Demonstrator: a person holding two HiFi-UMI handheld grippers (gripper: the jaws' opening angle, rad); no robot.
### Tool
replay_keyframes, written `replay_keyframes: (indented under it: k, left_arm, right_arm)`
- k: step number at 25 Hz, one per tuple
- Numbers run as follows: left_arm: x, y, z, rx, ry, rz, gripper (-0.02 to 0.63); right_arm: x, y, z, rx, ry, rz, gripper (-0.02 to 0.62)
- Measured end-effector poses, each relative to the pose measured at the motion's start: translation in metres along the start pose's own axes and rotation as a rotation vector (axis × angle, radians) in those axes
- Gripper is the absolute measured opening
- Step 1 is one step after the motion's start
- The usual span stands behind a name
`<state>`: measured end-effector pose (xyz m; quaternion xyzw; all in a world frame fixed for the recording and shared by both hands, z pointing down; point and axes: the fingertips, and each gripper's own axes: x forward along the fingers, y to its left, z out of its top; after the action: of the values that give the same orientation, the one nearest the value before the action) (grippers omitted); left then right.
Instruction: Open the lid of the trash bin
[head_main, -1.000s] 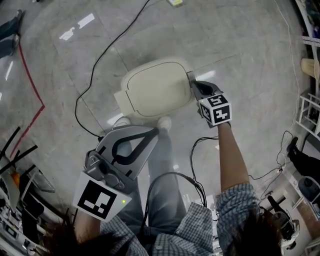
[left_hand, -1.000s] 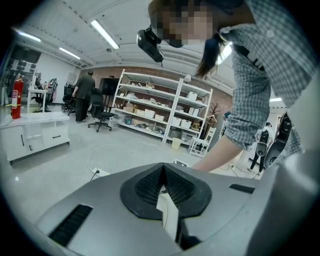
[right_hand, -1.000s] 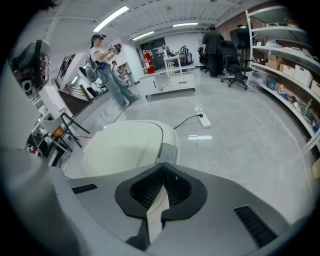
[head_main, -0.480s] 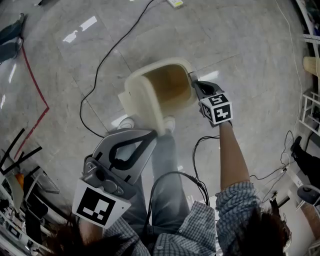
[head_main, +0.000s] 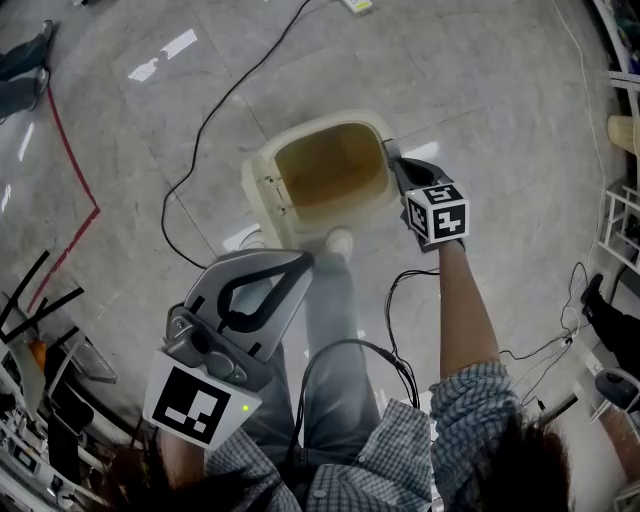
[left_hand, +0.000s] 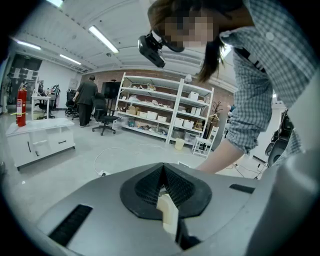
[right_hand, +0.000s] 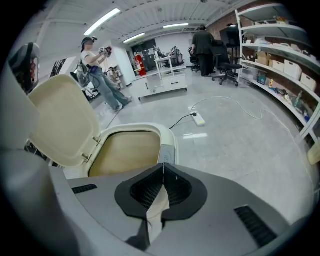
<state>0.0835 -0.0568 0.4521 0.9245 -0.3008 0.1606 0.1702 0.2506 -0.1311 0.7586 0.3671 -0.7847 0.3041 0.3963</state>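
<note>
Trash bin (head_main: 322, 127), cream-coloured, stands on the grey floor (head_main: 480, 90) directly ahead of the person, mouth uncovered, brownish inside wall visible from above. Lid (head_main: 264, 198) is raised, upright on its hinge along the bin's left edge; the right gripper view shows its pale underside (right_hand: 62, 120) tilted back, with two hinge lugs at the rim (right_hand: 150, 128). Right claw (head_main: 394, 162) is at the bin's right rim, jaws together, nothing between them; in its own view the tips (right_hand: 162, 167) sit at a small grey panel (right_hand: 168, 155) set into the rim, contact not certain. Left claw (head_main: 298, 262) is held back nearer the person, above the trouser leg (head_main: 330, 300) and apart from the bin, jaws together and empty in the left gripper view (left_hand: 163, 168). A pale shoe (head_main: 338, 241) is planted at the bin's near side. A black cable (head_main: 200, 140) trails across the floor left of the bin, and a red line (head_main: 72, 150) runs further left.
</note>
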Motion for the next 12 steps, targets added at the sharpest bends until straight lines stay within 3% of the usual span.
replay_keyframes:
  k: [5, 12]
  left_arm:
    - [-0.005, -0.002, -0.003, 0.019, 0.008, -0.011, -0.002]
    - [-0.019, -0.008, -0.002, 0.042, 0.034, -0.047, -0.002]
  right_arm:
    - [-0.02, 0.002, 0.016, 0.101, -0.102, -0.024, 0.021]
    - [-0.072, 0.003, 0.036, 0.133, -0.183, -0.073, 0.021]
